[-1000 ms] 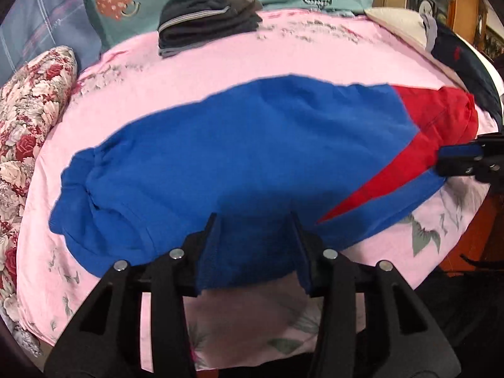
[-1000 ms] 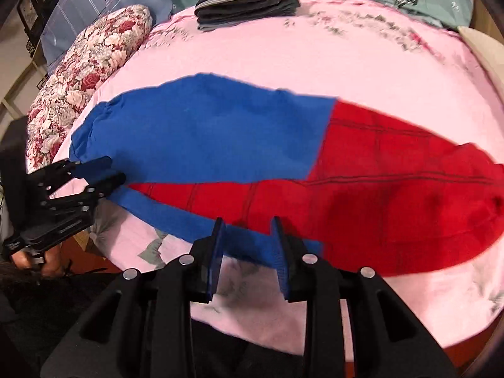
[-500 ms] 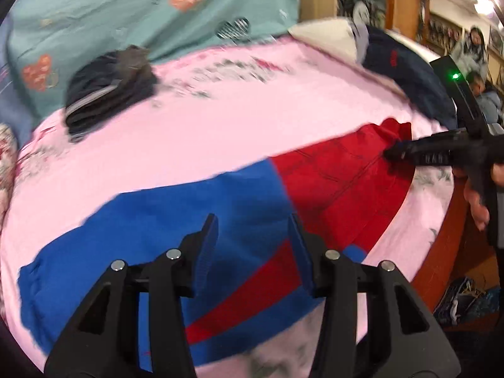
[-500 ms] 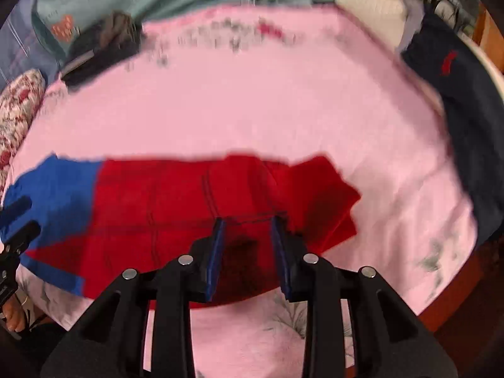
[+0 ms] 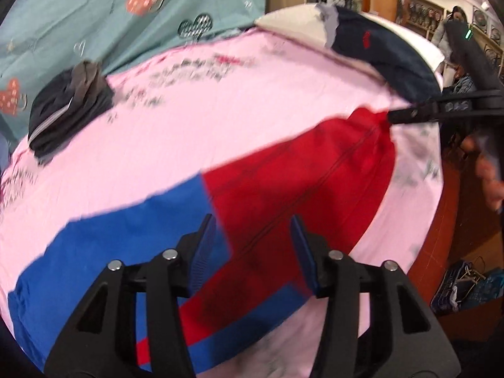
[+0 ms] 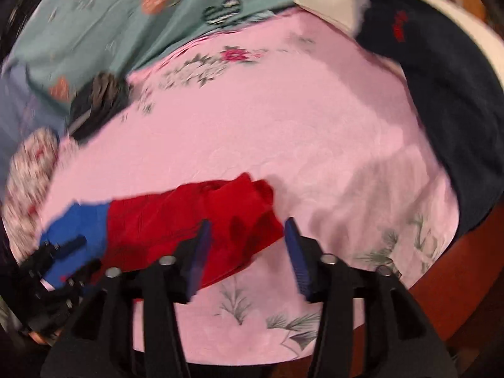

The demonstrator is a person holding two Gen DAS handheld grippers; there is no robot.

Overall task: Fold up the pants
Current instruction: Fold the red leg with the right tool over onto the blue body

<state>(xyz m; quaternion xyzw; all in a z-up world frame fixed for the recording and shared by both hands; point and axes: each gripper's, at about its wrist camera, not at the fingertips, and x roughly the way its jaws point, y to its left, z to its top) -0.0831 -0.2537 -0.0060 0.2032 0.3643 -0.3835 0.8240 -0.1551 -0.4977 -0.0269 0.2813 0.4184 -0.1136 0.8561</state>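
Both grippers' fingers [image 5: 206, 236] [image 6: 293, 239] are opening, empty, over unlabelled red-blue pants [image 5: 283, 189].

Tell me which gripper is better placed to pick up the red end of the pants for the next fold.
Right. The right gripper is at the bunched red end of the pants, its jaws opening with the red edge between them. The left gripper hovers over the middle, where blue meets red.

Bedroom, pink floral bedsheet [image 6: 283, 119], teal pillow [image 5: 94, 9], folded clothes [image 5: 69, 104]
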